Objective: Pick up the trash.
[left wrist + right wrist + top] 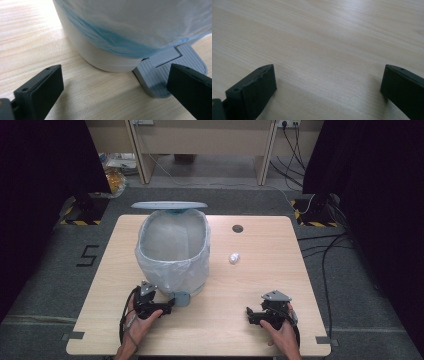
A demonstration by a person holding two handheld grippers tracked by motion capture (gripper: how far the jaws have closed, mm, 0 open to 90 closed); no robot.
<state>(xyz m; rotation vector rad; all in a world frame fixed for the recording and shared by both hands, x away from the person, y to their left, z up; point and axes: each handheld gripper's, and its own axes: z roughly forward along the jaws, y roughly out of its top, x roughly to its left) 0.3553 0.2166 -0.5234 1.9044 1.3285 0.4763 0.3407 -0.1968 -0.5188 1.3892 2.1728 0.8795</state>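
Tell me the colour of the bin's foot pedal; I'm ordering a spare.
Grey, with fine ridges across its top. The pedal shows best in the left gripper view.

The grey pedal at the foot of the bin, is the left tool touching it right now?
Cannot tell. In the left gripper view, the left tool's one jaw overlaps the pedal in the picture, but no contact or gap shows plainly.

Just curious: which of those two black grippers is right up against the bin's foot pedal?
The left gripper, open beside the grey pedal. The right gripper sits over bare table.
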